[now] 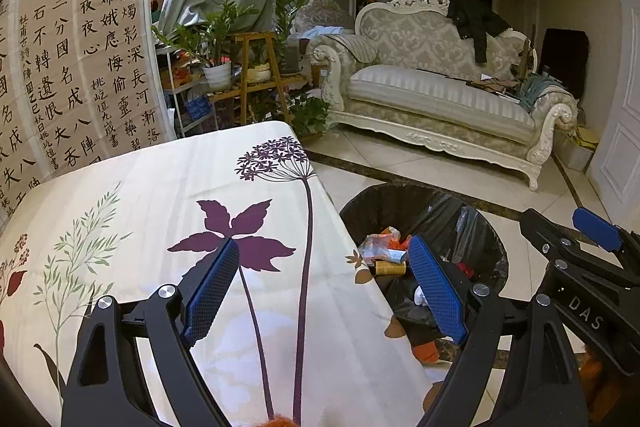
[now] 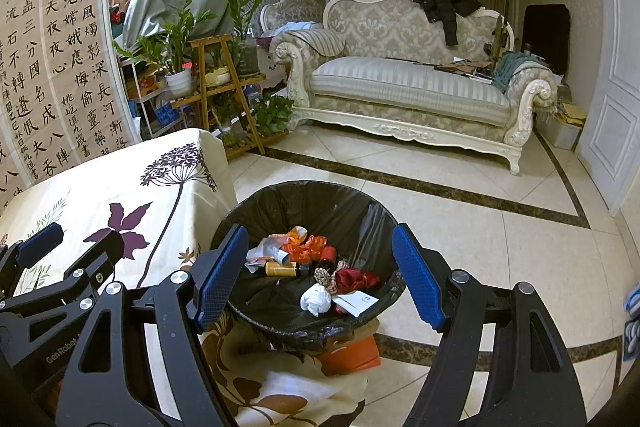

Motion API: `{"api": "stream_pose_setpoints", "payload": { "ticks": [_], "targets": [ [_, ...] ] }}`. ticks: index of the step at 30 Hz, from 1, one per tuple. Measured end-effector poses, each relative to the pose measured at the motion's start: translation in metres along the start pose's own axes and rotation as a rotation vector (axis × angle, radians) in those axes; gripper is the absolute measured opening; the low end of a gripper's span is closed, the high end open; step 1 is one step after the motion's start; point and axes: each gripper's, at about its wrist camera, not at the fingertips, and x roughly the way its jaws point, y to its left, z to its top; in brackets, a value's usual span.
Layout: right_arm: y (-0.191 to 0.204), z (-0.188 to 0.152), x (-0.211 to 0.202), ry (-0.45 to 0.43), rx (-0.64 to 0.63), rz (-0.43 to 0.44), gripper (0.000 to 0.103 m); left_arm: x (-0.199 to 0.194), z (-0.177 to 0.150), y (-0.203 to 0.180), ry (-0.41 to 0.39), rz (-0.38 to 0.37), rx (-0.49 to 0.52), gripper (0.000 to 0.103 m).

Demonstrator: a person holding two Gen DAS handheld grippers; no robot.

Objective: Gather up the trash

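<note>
Both tongs are spread wide with nothing in them: our left gripper point(image 1: 324, 291) hangs over the edge of the table point(image 1: 160, 187), and our right gripper point(image 2: 320, 275) sits right above the bin point(image 2: 304, 199), which stands on the floor just beside the table. The trash point(image 2: 316, 267) is piled inside on the black liner; we can pick out a yellow bottle point(image 2: 280, 269), a white wad point(image 2: 316, 299), a white card point(image 2: 356, 301), some red stuff and orange wrappers, but any labels on them are too small to read. The bin's orange body only peeks out under the liner. From the left view our own finger hides half the pile. Readable writing: "DAS" on the right gripper's arm, "GenRobot" cut off on the left one, plus calligraphy sheets point(image 1: 80, 47) on the wall.
</note>
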Motion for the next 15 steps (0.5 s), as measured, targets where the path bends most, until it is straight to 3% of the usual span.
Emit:
{"api": "stream_pose_setpoints", "payload": {
  "ticks": [11, 15],
  "targets": [
    [0.0005, 0.0001, -0.0002, 0.0, -0.001, -0.002, 0.073, 0.0037, -0.0025, 0.0, 0.008, -0.024, -0.012, 0.085],
    [0.0002, -0.0002, 0.0001, 0.001, -0.001, 0.0, 0.073, 0.0012, -0.0029, 0.0004, -0.018, 0.003, -0.005, 0.085]
  ]
}}
